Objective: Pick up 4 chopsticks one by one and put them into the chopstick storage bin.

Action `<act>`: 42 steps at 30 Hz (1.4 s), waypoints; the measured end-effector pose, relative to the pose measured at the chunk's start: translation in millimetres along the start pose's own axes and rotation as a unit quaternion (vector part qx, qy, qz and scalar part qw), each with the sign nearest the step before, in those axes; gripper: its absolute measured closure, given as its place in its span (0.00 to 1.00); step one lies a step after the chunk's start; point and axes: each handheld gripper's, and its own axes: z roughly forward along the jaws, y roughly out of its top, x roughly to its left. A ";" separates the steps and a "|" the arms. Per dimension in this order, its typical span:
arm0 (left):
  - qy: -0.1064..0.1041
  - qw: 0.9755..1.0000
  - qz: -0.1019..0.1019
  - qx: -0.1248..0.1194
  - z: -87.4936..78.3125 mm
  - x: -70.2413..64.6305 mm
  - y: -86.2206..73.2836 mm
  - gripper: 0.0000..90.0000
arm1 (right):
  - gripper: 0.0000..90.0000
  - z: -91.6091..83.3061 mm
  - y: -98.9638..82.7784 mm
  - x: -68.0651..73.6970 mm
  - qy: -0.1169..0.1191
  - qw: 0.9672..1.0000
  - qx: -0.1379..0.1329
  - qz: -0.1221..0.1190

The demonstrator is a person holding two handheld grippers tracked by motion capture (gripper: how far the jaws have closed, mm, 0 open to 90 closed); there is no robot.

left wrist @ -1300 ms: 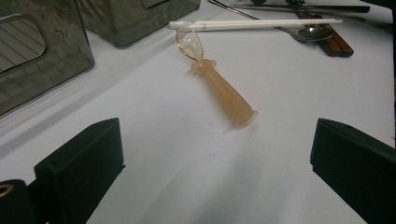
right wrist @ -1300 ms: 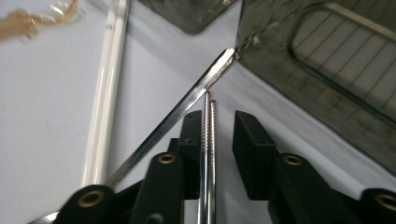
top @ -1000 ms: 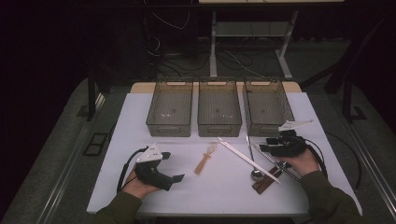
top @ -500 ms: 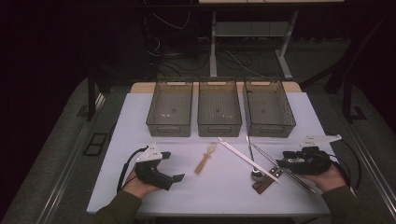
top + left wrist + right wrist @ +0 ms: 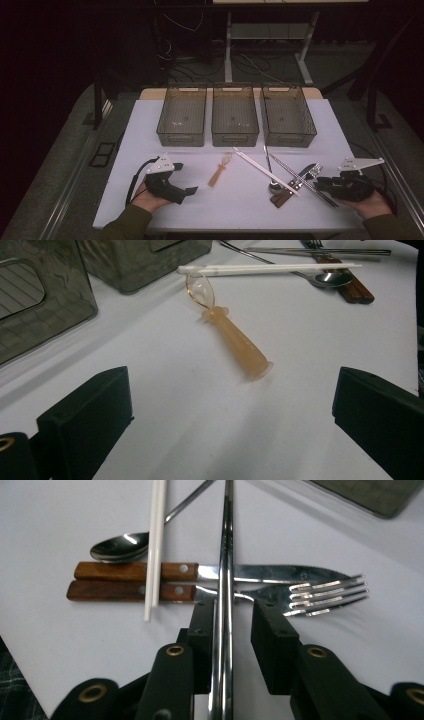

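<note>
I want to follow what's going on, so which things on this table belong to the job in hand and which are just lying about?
In hand: right gripper, whose fingers have just been closing with the steel chopsticks between them, not yet clamped.
Lying about: white chopsticks, metal spoon, knife, fork, amber spoon, three bins, open left gripper.

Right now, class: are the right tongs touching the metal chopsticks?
Cannot tell. In the right gripper view the metal chopsticks run between the right tongs, a gap beside one pad.
</note>
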 end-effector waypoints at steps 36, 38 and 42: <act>0.000 1.000 0.000 0.001 0.2 -0.4 0.0 0.01 | 0.86 8.2 -5.7 -0.7 -0.008 0.999 0.040 -0.018; 0.000 1.000 0.001 0.002 0.2 -0.2 0.1 0.01 | 0.86 8.7 -5.8 -1.1 -0.009 0.999 0.041 -0.021; -0.001 1.000 0.001 0.002 0.5 -0.4 0.0 0.01 | 0.86 10.4 -5.3 -1.5 -0.011 0.999 0.047 -0.018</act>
